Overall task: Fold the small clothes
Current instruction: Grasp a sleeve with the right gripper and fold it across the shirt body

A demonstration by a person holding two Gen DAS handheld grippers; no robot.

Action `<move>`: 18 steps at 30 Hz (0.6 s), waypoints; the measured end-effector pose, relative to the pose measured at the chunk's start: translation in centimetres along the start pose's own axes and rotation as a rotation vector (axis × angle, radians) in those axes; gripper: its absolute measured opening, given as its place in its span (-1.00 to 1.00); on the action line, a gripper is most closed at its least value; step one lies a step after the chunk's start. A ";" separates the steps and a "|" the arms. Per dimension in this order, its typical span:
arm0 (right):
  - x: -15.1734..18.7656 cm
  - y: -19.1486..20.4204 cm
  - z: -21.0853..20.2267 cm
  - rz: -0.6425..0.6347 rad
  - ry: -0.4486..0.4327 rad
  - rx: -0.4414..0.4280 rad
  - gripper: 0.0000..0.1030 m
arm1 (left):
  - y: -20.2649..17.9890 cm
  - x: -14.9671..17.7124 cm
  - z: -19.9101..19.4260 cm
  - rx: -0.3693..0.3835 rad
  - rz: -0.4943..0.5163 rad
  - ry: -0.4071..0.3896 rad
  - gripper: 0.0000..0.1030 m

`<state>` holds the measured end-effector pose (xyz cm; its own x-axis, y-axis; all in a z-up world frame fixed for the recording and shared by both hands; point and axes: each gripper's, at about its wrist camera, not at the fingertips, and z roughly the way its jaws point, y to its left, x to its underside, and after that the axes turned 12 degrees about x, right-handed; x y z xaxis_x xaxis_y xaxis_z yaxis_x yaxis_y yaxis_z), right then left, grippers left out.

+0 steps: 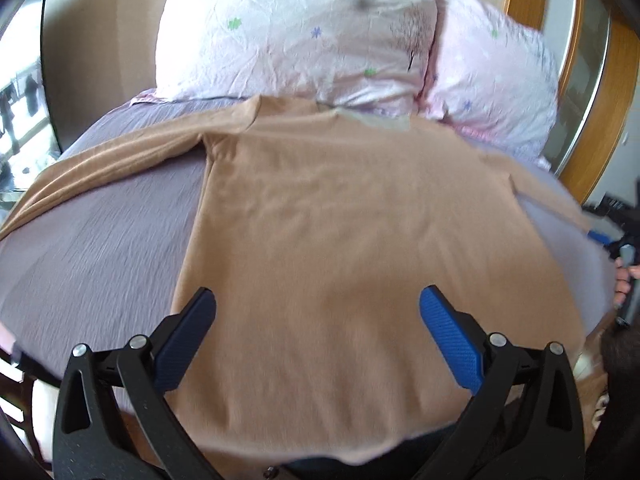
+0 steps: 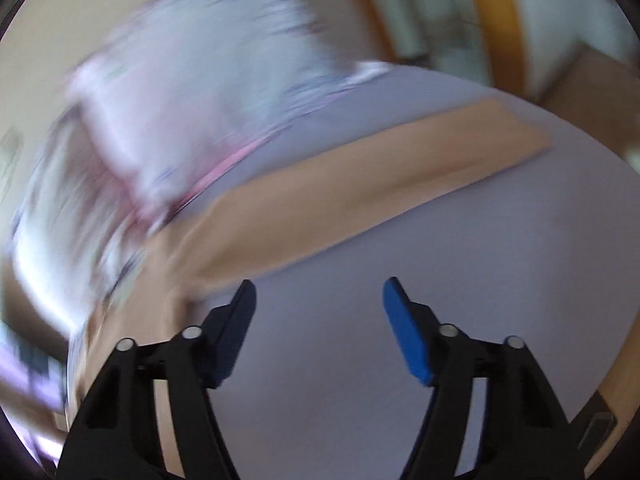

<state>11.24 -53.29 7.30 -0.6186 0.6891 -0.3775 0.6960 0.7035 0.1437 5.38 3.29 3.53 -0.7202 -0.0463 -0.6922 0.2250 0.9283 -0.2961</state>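
A tan long-sleeved shirt (image 1: 340,220) lies flat on a purple bedsheet (image 1: 100,248), collar toward the pillows, its left sleeve stretched out to the left. My left gripper (image 1: 318,300) is open and empty, hovering over the shirt's lower body near the hem. In the blurred right wrist view my right gripper (image 2: 320,292) is open and empty above the bare sheet (image 2: 480,280), just below the shirt's right sleeve (image 2: 360,184), which runs up to the right. The right gripper also shows at the left wrist view's right edge (image 1: 626,272).
Two pink floral pillows (image 1: 296,32) lean at the head of the bed behind the collar. A wooden frame (image 1: 600,120) curves along the right side. A window (image 1: 20,120) is at the far left.
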 end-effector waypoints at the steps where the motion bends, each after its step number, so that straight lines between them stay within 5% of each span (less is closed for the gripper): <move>1: -1.9 -1.8 1.3 0.082 0.015 0.043 0.16 | 0.6 -0.9 0.2 0.027 -0.014 -0.012 0.97; 7: -6.6 -6.9 5.8 0.356 0.083 0.058 -0.28 | 4.0 -3.8 1.0 0.178 -0.123 -0.072 0.97; 9: -7.3 -7.4 6.6 0.411 0.083 0.038 -0.40 | 5.3 -4.2 0.9 0.189 -0.166 -0.089 0.97; 11: -7.8 -7.6 7.4 0.437 0.077 0.041 -0.83 | 7.4 -4.9 0.5 0.174 -0.218 -0.116 0.96; 12: -8.1 -7.7 7.9 0.443 0.073 0.031 -0.83 | 8.0 -4.9 0.2 0.166 -0.233 -0.126 0.96; 15: -9.1 -5.0 6.8 0.348 0.002 0.064 -0.87 | 11.1 -5.4 -1.1 0.119 -0.304 -0.168 0.96; 18: -8.8 1.2 1.2 0.130 -0.134 -0.019 -0.89 | 15.2 -5.7 -3.0 0.039 -0.399 -0.227 0.96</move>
<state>17.93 -58.77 9.74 -0.4689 0.7460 -0.4729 0.7592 0.6140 0.2159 10.95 18.79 4.90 -0.5947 -0.4811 -0.6441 -0.0133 0.8070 -0.5904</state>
